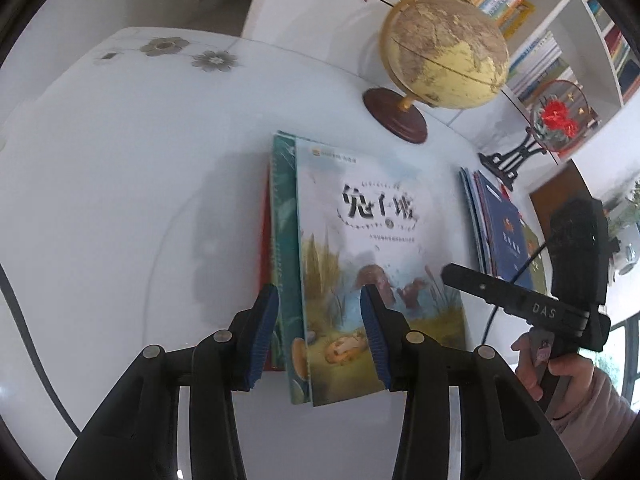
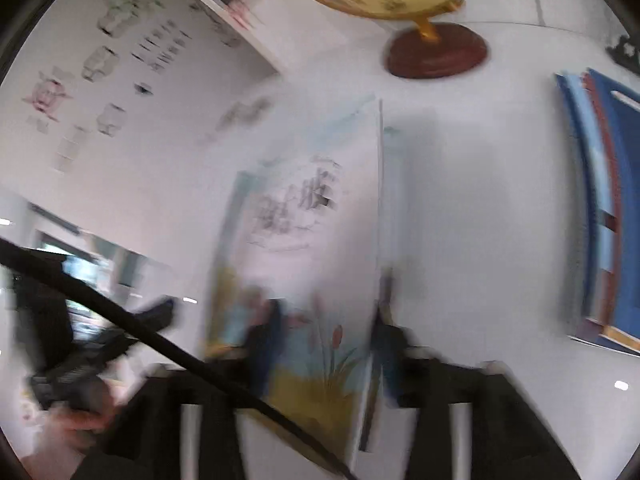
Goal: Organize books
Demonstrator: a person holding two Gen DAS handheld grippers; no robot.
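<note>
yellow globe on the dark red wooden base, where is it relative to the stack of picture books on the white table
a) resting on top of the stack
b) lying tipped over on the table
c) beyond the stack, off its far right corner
c: the yellow globe on the dark red wooden base stands upright on the white table, just past the far right corner of the stack of picture books.

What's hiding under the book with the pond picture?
Under the pond book a green book sticks out on the left, with a red edge below it. Their covers are mostly hidden, so more books underneath cannot be ruled out.
</note>
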